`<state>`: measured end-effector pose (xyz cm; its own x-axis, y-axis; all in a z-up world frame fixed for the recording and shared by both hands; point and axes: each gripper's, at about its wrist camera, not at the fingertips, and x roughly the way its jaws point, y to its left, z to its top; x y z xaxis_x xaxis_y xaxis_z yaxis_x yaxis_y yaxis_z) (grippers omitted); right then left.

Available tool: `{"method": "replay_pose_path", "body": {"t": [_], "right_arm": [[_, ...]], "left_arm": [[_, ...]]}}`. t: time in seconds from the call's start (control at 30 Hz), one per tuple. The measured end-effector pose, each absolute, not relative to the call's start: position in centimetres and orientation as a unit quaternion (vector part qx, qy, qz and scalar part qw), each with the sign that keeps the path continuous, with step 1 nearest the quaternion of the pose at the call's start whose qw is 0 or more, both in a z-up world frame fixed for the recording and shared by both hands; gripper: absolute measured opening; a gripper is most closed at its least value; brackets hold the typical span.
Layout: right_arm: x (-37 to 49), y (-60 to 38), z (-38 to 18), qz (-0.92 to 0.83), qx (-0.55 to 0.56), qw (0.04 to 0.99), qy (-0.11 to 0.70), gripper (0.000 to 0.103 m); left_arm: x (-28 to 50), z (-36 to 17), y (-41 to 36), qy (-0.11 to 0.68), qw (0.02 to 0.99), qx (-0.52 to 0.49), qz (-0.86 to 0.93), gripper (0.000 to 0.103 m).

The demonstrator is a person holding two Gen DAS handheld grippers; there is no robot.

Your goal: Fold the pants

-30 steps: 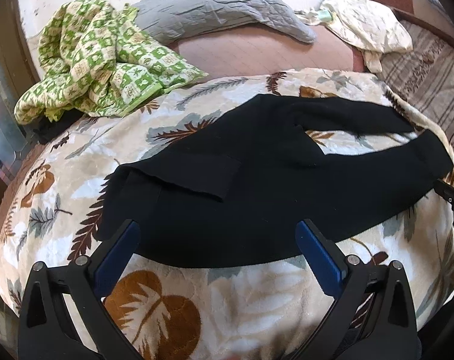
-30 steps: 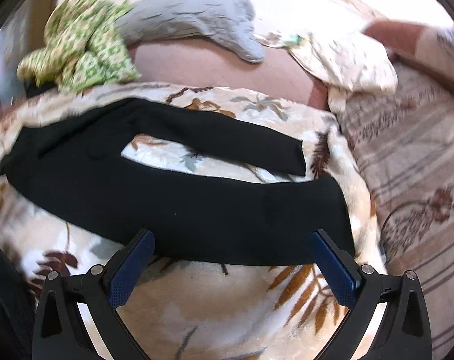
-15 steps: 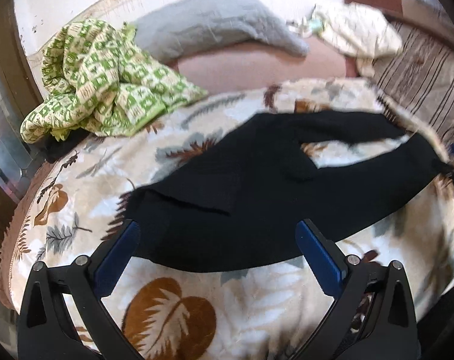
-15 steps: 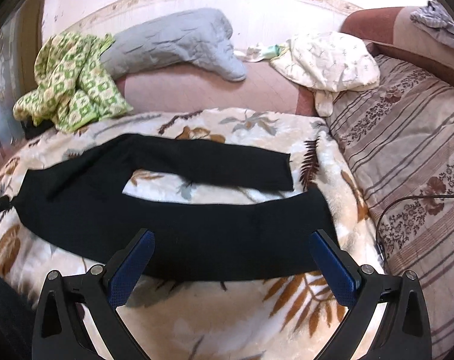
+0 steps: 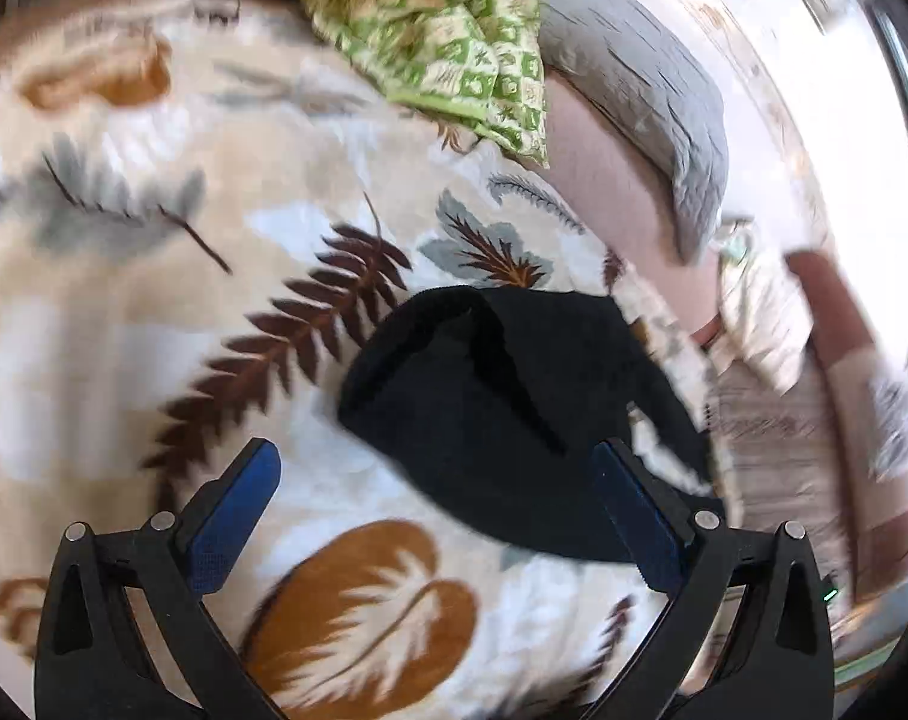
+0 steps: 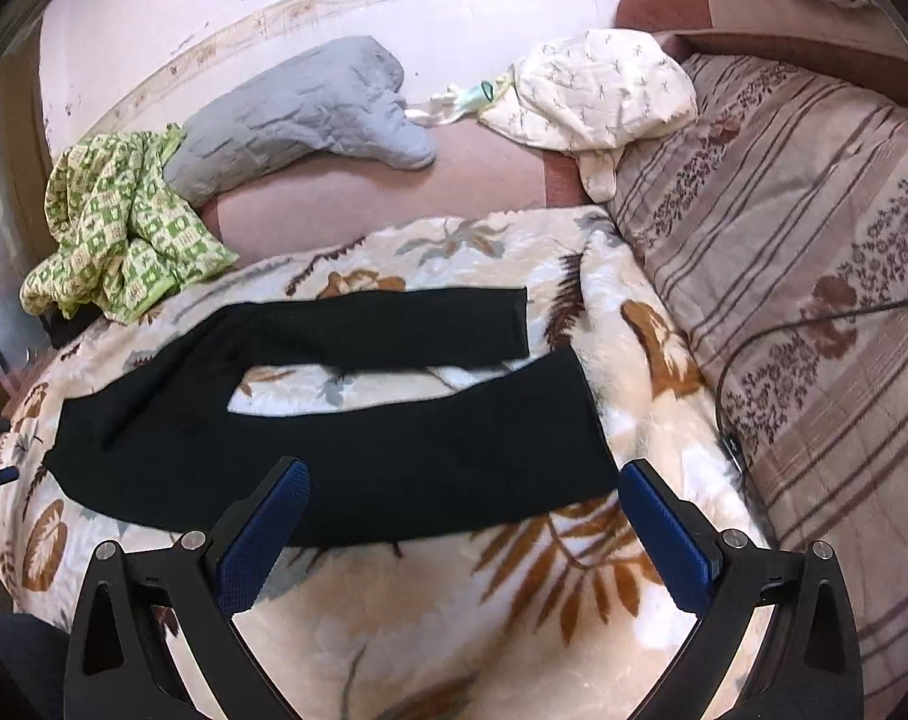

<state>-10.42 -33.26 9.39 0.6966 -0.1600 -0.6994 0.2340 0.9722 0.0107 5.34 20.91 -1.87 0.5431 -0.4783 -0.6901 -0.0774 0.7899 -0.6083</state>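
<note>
Both tools spread, empty: left tool (image 5: 435, 516), right tool (image 6: 463, 516); pants (image 6: 333, 432) flat on blanket (image 6: 484, 618).

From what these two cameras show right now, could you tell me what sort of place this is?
Most likely a bedroom at home. The black pants lie spread on a leaf-print blanket over a bed, with a grey pillow by the wall and a crumpled green checked cloth beside it.
</note>
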Motion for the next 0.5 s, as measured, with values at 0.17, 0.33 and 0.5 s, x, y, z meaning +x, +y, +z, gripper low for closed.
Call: {"method": "replay_pose_path", "body": {"t": [0.17, 0.33, 0.5], "right_arm": [[-10.9, -33.2, 8.9, -0.119, 0.018, 0.916, 0.384, 0.102], [-11.8, -34.9, 9.5, -0.137, 0.045, 0.919, 0.367, 0.102], [-11.9, -38.4, 9.5, -0.133, 0.142, 0.912, 0.361, 0.102]], "left_arm": [[7.8, -4.9, 19.1, 0.485, 0.793, -0.334, -0.154, 0.103], [8.6, -6.6, 19.9, 0.46, 0.762, -0.412, -0.195, 0.103], [9.1, -6.1, 20.3, 0.438, 0.759, -0.426, -0.226, 0.084]]}}
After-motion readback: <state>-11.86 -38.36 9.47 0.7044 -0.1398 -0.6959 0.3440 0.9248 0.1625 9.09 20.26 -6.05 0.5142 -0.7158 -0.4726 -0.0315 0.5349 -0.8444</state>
